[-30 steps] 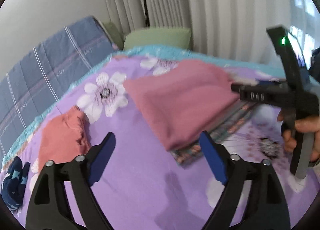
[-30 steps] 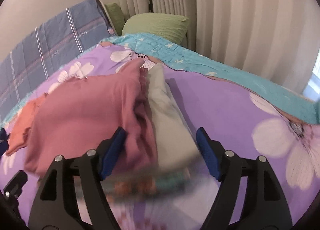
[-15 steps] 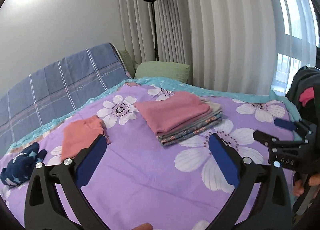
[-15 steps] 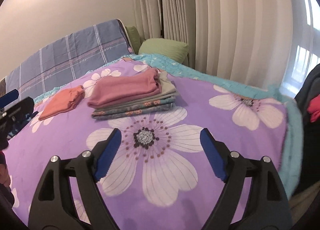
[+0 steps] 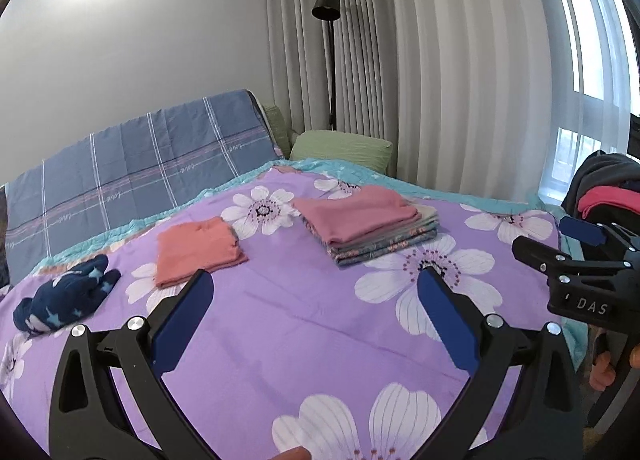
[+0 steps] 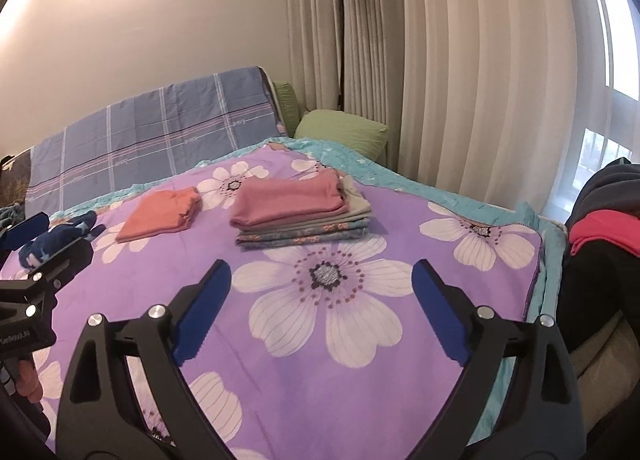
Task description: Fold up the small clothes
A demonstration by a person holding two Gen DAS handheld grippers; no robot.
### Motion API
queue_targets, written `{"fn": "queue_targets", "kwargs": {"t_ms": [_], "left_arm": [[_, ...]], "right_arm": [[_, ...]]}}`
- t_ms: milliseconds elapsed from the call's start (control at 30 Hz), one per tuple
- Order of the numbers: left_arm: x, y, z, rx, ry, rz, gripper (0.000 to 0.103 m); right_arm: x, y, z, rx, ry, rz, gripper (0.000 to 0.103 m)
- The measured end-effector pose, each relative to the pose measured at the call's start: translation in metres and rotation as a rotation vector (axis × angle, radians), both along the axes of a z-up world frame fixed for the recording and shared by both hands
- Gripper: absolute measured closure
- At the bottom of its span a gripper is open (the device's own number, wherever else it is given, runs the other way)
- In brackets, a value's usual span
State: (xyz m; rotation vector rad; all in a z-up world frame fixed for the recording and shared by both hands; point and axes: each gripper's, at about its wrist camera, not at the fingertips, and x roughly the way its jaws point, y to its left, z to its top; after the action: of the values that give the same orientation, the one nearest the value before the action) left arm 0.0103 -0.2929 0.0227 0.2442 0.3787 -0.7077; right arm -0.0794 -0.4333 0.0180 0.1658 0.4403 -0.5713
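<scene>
From your left wrist view, your left claw (image 5: 314,314) hangs spread wide and empty above the purple flowered bedspread (image 5: 288,324), where the folded stack (image 5: 370,226) with the pink piece on top lies beyond it, the folded orange garment (image 5: 196,250) sits apart to its left, and the crumpled navy star garment (image 5: 66,294) rests farther left. From your right wrist view, your right claw (image 6: 320,306) is likewise wide and holding nothing over the bedspread, with the stack straight ahead.
</scene>
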Motion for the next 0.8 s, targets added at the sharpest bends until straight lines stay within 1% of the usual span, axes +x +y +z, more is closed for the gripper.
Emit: {"fn": "queue_targets", "kwargs": {"t_ms": [267,367,567,800], "left_arm": [[-0.013,0.008,-0.008,0.041,0.003,-0.006,0.001],[-0.014,0.009,-0.012,0.049,0.018,-0.007,0.001],[-0.013,0.008,-0.022,0.053,0.059,-0.021,0.001],[-0.013,0.008,-0.029,0.057,0.079,-0.014,0.001]], "right_arm": [[-0.005,0.012,-0.005,0.009,0.007,0.008,0.009],[-0.005,0.014,-0.009,0.025,0.017,0.008,0.009],[-0.004,0.013,-0.013,0.025,0.034,0.004,0.009],[0.000,0.010,-0.020,0.034,0.052,0.004,0.009]]}}
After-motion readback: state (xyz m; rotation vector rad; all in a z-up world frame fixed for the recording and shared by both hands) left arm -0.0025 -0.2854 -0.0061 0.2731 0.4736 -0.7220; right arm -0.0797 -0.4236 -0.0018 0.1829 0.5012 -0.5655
